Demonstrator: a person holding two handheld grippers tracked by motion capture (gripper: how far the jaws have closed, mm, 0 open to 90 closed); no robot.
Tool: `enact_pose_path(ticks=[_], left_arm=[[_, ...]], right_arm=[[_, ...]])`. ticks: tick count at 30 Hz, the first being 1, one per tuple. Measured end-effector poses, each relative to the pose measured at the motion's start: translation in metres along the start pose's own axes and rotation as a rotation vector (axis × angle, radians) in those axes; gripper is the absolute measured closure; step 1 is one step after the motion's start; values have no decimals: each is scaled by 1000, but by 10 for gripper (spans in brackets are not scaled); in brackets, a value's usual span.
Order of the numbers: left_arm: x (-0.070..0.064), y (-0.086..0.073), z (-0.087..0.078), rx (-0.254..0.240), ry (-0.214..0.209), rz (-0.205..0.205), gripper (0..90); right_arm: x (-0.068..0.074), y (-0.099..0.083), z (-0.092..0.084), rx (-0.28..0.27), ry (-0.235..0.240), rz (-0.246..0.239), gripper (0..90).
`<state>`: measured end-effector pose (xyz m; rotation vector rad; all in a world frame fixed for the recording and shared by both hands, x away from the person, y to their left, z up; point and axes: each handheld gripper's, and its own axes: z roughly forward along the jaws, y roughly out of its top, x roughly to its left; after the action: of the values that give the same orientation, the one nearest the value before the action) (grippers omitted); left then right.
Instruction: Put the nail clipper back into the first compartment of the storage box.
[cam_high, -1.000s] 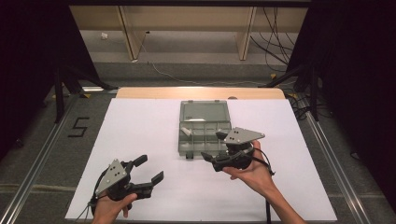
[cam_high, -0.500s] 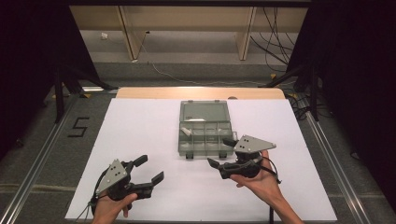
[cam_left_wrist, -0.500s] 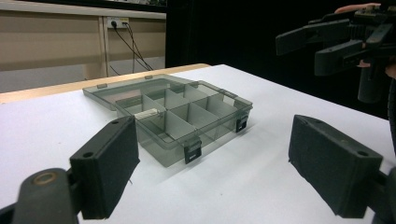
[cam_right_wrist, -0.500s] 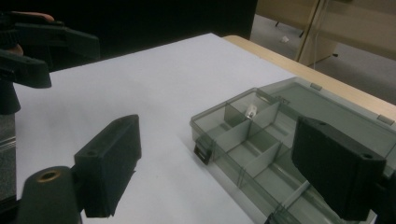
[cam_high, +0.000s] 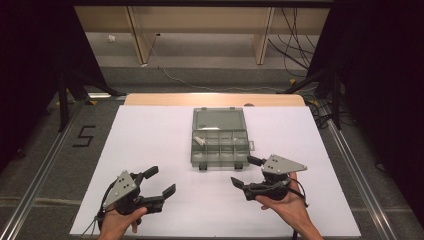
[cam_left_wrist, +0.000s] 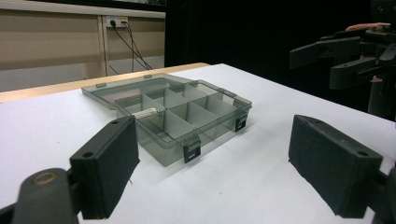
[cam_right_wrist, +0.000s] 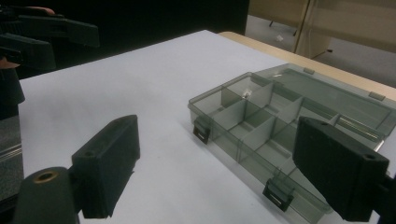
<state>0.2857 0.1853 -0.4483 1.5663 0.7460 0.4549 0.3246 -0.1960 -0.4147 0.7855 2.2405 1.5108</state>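
Nothing is standing between the grippers and the organizer box; the white table surface around it is bare. A small pale item is lying in the box's far-left compartment, too small to identify. The white sheet is covering a wooden table whose edge is showing at the far side. Grey floor with a "5" marking is sitting to the left, cables are trailing at the back, dark curtains are hanging at both sides.

The box is sitting mid-table, lid lying open and flat toward the far edge, latches facing the person. Opened out, its long axis is running near to far.

Left gripper is hovering near the front left, jaws wide apart, holding nothing. Right gripper is hovering just beside the box's near right corner, jaws wide apart, empty, pointing left.
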Motion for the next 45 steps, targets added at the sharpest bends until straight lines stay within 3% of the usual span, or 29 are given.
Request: enact_pose_path(ticks=[4, 6, 9, 14, 15, 20, 22, 26, 33, 39, 41, 45], left_arm=[[0, 0, 0, 1, 4, -5, 158], [0, 0, 0, 2, 4, -3, 158], [0, 0, 0, 3, 2, -2, 158], [0, 0, 0, 2, 1, 0, 158], [0, 0, 0, 2, 0, 2, 158], [-1, 0, -1, 12, 6, 1, 158], [-1, 0, -1, 11, 5, 2, 158], [-1, 0, -1, 11, 6, 3, 158], [-2, 0, -1, 13, 6, -2, 158], [-2, -1, 0, 3, 0, -4, 158], [-2, 0, 0, 12, 7, -2, 158], [-2, 0, 0, 14, 5, 3, 158]], right_arm=[[0, -5, -7, -34, -15, -1, 159], [1, -6, -12, -13, -19, 14, 159], [0, -9, -15, -50, -29, 1, 159], [3, -14, -18, -8, -21, 25, 158], [2, -16, -18, -22, -38, 15, 158], [4, -21, -20, -21, -34, 19, 158], [5, -24, -20, -22, -23, 42, 158], [5, -29, -23, -27, -44, 21, 158], [8, -38, -29, -1, -41, 51, 157], [12, -42, -31, -19, -39, 62, 157], [12, -42, -32, -19, -59, 35, 157], [12, -42, -32, -10, -53, 46, 157]])
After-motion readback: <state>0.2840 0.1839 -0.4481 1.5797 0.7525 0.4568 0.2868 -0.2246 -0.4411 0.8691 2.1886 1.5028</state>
